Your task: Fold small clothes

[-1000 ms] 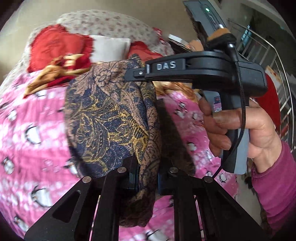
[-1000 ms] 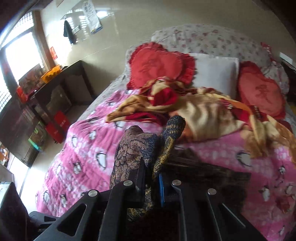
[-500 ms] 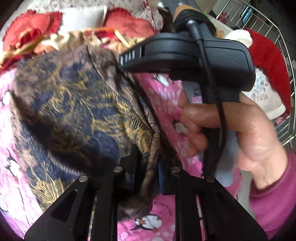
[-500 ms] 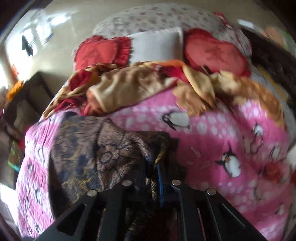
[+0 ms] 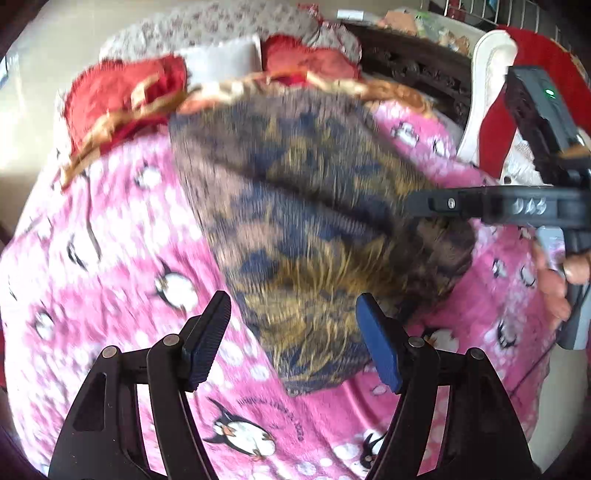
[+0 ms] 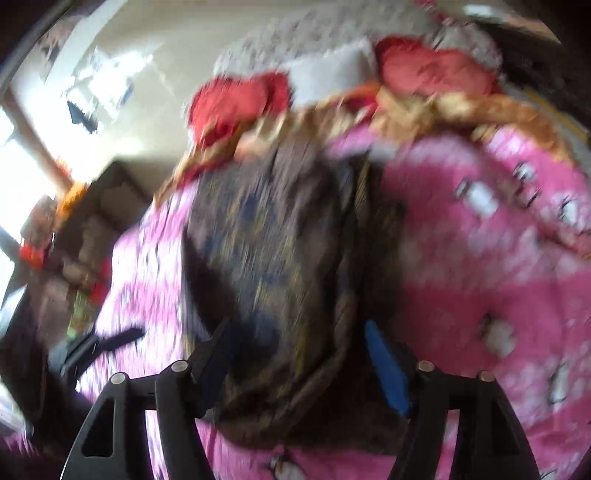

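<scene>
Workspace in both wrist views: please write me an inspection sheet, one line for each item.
Surface: pink penguin blanket covering the bed.
Job's things: dark patterned garment lying on the blanket, blurred.
Clutter: orange-red cloth and red cushions at the head end.
Grippers: left gripper jaws opening, pads clear of the garment; right gripper jaws opening, garment between them.
Cables: nothing seen clearly.
Surroundings: dark furniture beside the bed; metal rack behind.

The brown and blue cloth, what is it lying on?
The patterned cloth lies on a pink penguin blanket. What the blanket looks like under the cloth is hidden.
</scene>
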Available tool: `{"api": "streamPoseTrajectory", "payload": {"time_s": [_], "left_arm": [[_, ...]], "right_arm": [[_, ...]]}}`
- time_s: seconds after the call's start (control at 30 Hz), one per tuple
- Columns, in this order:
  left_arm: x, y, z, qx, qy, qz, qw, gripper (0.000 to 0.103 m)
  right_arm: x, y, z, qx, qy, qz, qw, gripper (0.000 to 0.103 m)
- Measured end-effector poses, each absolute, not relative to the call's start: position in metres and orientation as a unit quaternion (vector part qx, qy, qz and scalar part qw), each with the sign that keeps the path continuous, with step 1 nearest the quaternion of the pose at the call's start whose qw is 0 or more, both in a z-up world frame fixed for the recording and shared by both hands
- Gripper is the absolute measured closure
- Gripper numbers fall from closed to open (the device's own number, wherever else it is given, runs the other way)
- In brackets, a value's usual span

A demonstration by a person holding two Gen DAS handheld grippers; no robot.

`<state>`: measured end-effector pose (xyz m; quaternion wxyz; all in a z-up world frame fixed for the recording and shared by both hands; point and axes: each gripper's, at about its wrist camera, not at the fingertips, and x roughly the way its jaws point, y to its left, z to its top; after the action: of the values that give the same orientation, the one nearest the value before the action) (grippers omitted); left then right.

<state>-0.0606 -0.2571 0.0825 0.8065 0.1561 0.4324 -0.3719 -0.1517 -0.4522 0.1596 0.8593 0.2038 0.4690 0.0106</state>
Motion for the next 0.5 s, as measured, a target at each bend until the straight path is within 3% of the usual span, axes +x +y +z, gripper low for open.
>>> {"api": "streamPoseTrajectory", "payload": {"time_s": [0.03, 0.23, 0.33, 0.4, 0.47, 0.5], "left_arm": [[-0.06, -0.256, 0.075, 0.161, 0.44, -0.369, 0.803, 0.033], [-0.058, -0.251, 0.046, 0.154, 0.477, -0.356, 0.788, 0.033], [-0.058, -0.244, 0.048, 0.142, 0.478, -0.357, 0.79, 0.033], [-0.056, -0.242, 0.049, 0.139, 0.477, -0.358, 0.79, 0.033], [-0.057, -0.239, 0.05, 0.138, 0.48, -0.36, 0.788, 0.033], [-0.056, -0.239, 0.049, 0.136, 0.481, -0.361, 0.787, 0.032]], "right_arm": [[-0.155, -0.445, 0.152, 0.178, 0.485, 0.003, 0.856, 0.094], [-0.177, -0.473, 0.12, 0.193, 0.503, -0.057, 0.84, 0.094], [-0.178, -0.476, 0.13, 0.216, 0.493, -0.057, 0.841, 0.093], [-0.175, -0.478, 0.152, 0.23, 0.46, -0.06, 0.856, 0.087], [-0.168, -0.481, 0.169, 0.23, 0.426, -0.063, 0.873, 0.071], [-0.161, -0.482, 0.176, 0.228, 0.413, -0.065, 0.879, 0.055]]}}
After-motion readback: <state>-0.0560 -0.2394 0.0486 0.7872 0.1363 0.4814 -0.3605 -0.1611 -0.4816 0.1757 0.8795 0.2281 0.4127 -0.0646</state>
